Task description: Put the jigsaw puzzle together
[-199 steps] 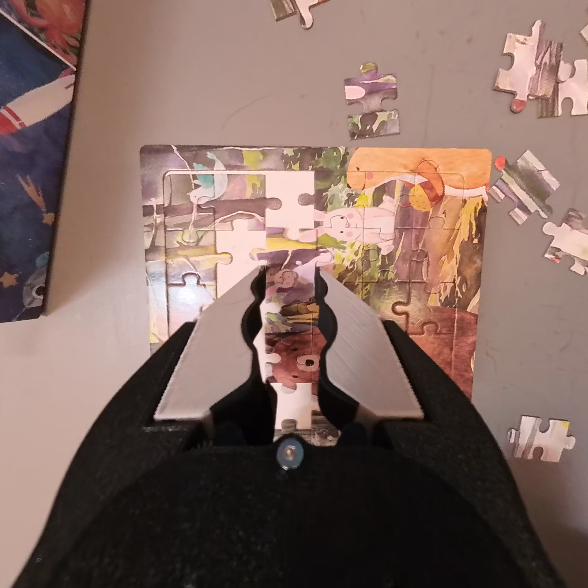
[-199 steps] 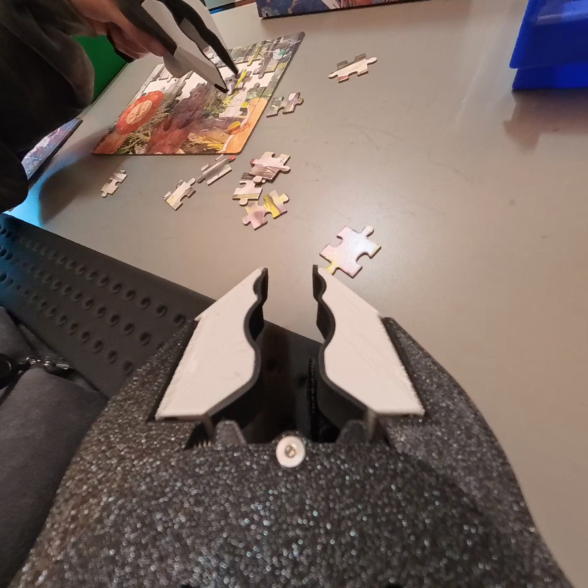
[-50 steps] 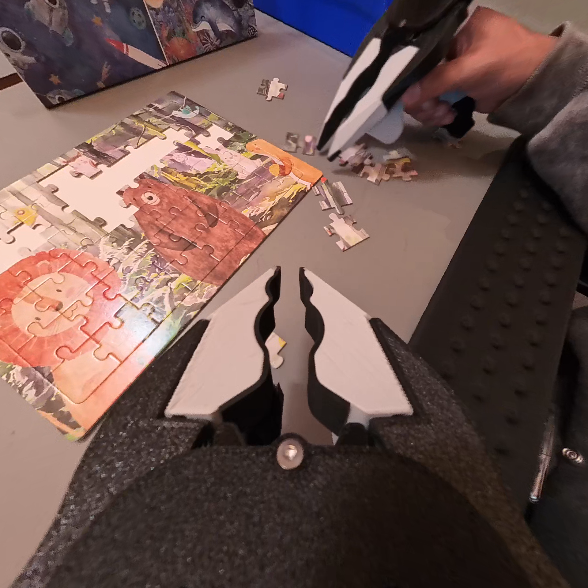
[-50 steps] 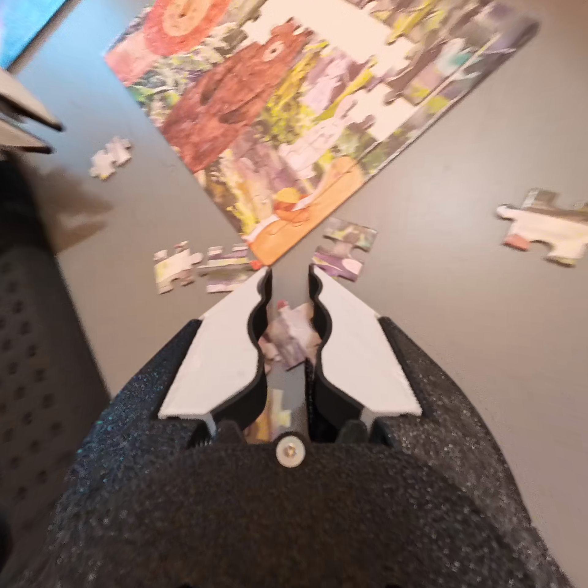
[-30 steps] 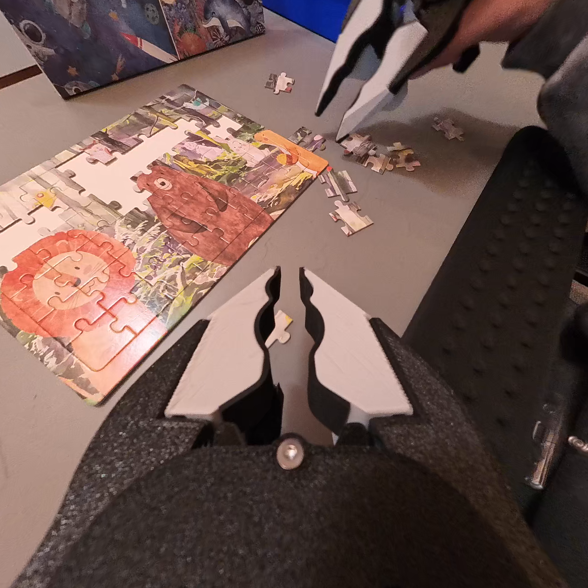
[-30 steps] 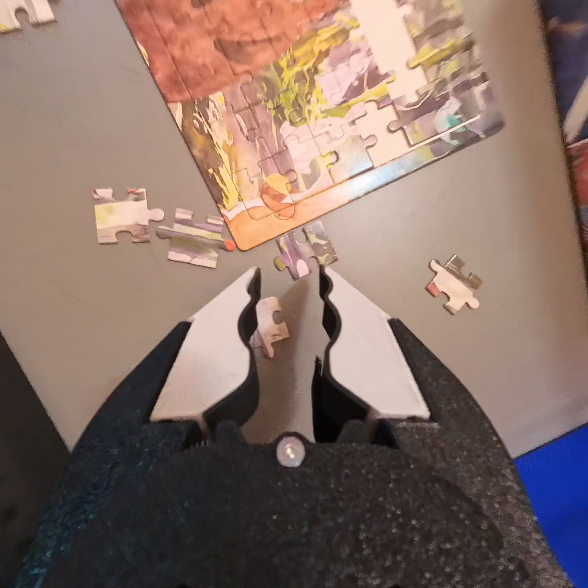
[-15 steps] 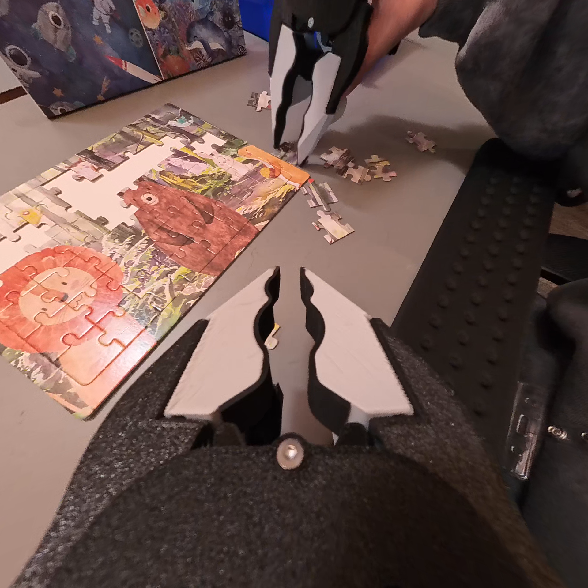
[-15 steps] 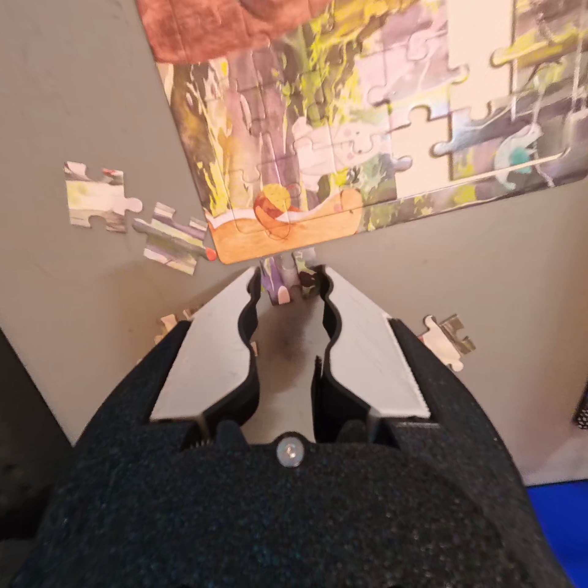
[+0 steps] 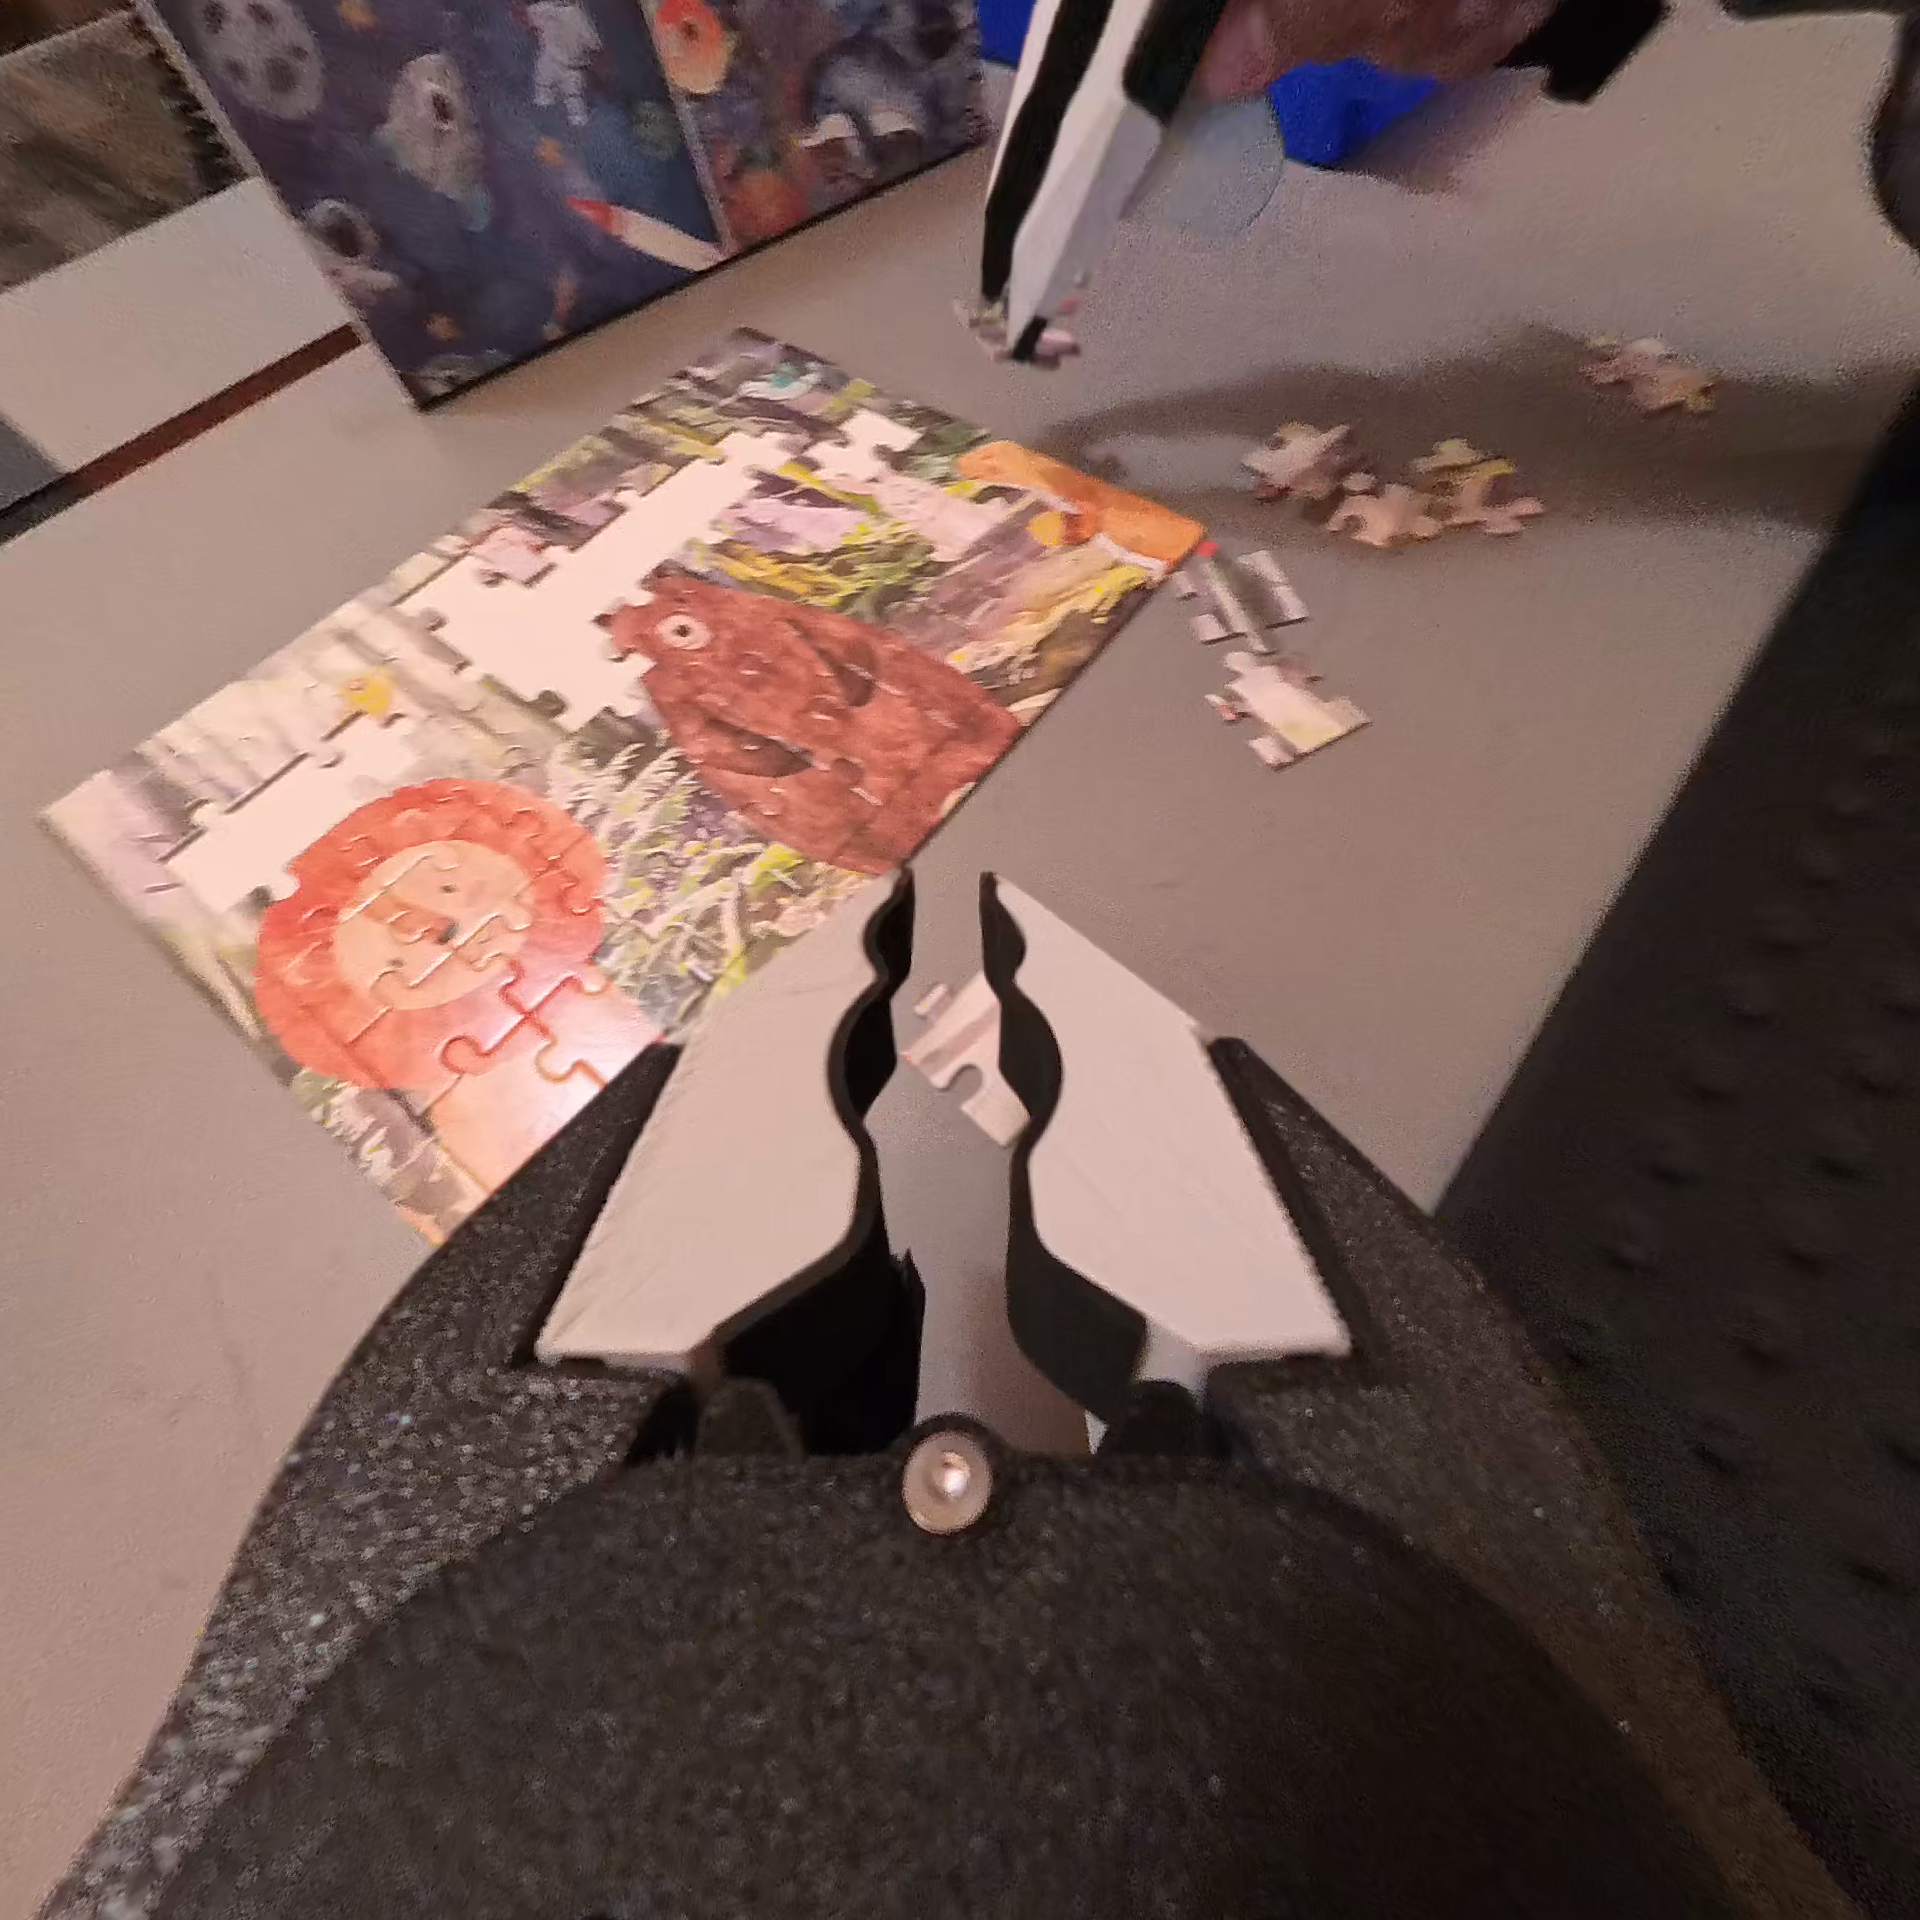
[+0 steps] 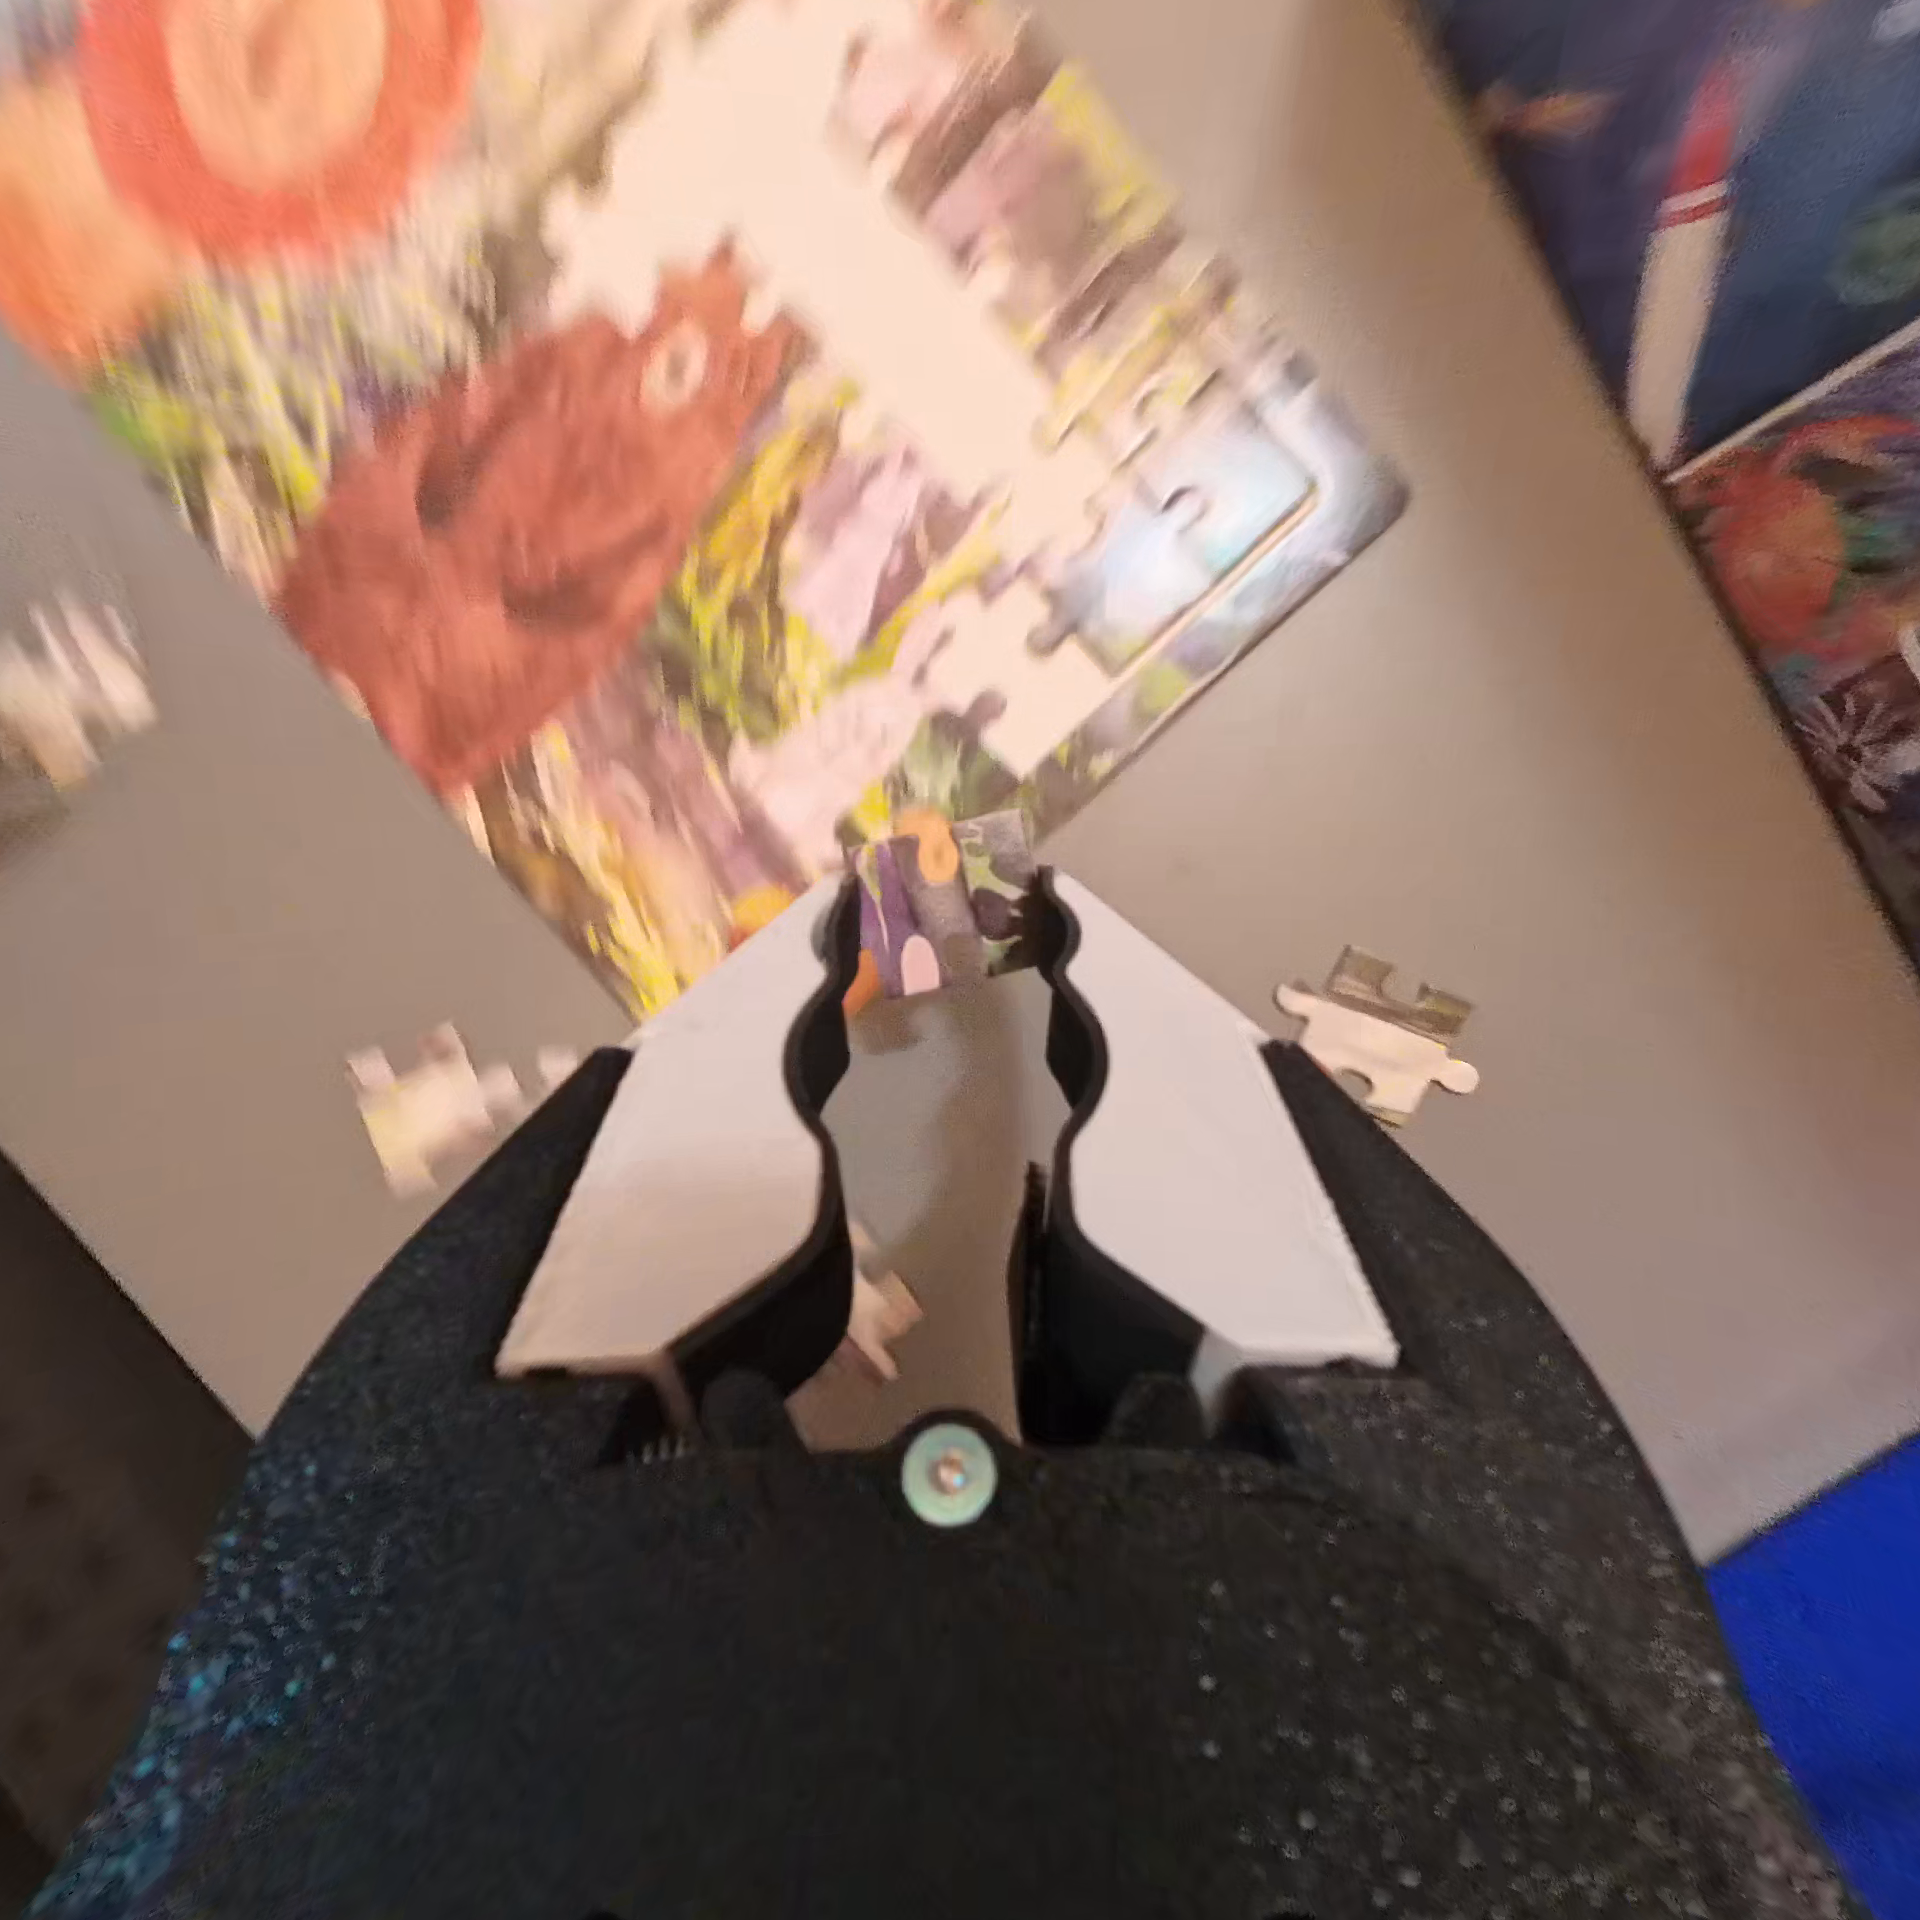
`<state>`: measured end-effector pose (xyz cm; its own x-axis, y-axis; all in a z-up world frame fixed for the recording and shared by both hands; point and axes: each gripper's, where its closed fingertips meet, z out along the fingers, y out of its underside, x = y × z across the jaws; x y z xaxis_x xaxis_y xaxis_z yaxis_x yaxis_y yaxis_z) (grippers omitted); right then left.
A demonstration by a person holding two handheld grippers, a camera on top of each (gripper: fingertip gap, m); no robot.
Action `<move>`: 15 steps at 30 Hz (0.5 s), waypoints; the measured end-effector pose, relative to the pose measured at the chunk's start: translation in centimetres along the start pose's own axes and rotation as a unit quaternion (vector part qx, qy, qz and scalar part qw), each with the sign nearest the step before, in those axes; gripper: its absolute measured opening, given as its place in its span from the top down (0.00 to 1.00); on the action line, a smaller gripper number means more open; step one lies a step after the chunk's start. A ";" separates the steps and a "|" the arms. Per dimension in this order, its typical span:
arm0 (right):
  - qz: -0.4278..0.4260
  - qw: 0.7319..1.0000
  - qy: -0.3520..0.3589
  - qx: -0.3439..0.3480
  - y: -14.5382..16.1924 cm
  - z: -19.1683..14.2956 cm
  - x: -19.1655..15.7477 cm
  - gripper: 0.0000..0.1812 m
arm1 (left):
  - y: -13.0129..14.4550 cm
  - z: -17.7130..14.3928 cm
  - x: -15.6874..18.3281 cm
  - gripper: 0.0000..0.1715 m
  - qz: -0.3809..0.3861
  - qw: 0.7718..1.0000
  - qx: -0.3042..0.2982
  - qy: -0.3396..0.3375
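Purple-green knobbed cardboard piece (image 10: 940,914) pinched in right gripper (image 10: 943,902), w/ left gripper (image 9: 945,902) empty.

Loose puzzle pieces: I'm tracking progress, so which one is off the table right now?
The purple-and-green piece clamped at the tips of the right tool, held above the table. The other loose pieces lie flat on the table, untouched.
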<state>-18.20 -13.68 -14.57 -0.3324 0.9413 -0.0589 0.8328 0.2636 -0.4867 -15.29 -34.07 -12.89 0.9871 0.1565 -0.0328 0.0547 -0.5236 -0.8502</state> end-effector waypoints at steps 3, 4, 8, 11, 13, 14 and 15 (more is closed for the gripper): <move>0.142 0.989 0.024 0.011 -2.4 1.3 0.3 0.81 | 0.0 0.4 -1.3 0.93 -0.018 0.999 0.009 -0.025; 0.179 0.983 0.037 0.010 -2.9 1.9 0.5 0.81 | -0.2 0.4 -1.4 0.93 -0.026 0.999 0.018 -0.026; 0.320 0.946 0.043 -0.034 -2.6 4.6 0.6 0.81 | -0.1 -0.1 -1.6 0.93 -0.017 0.998 0.051 -0.029; 0.362 0.929 0.068 -0.032 -2.8 5.5 1.1 0.81 | 0.1 -0.5 -1.9 0.93 0.002 0.998 0.059 -0.035; 0.374 0.923 0.087 -0.029 -2.8 5.5 1.3 0.81 | -0.1 -0.7 -1.7 0.93 -0.002 0.997 0.069 -0.026; 0.375 0.922 0.097 -0.030 -2.7 5.5 1.3 0.81 | -0.2 -0.8 -1.6 0.93 -0.003 0.997 0.071 -0.023; 0.376 0.920 0.108 -0.030 -2.7 5.6 1.3 0.81 | -0.2 -0.8 -1.5 0.93 -0.001 0.997 0.073 -0.023</move>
<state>-23.39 -14.35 -18.19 0.4372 0.8807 -0.1825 0.8165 -0.4737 -0.3300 -16.69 -34.88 -12.26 0.9791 0.1967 -0.0517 0.0311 -0.3960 -0.9177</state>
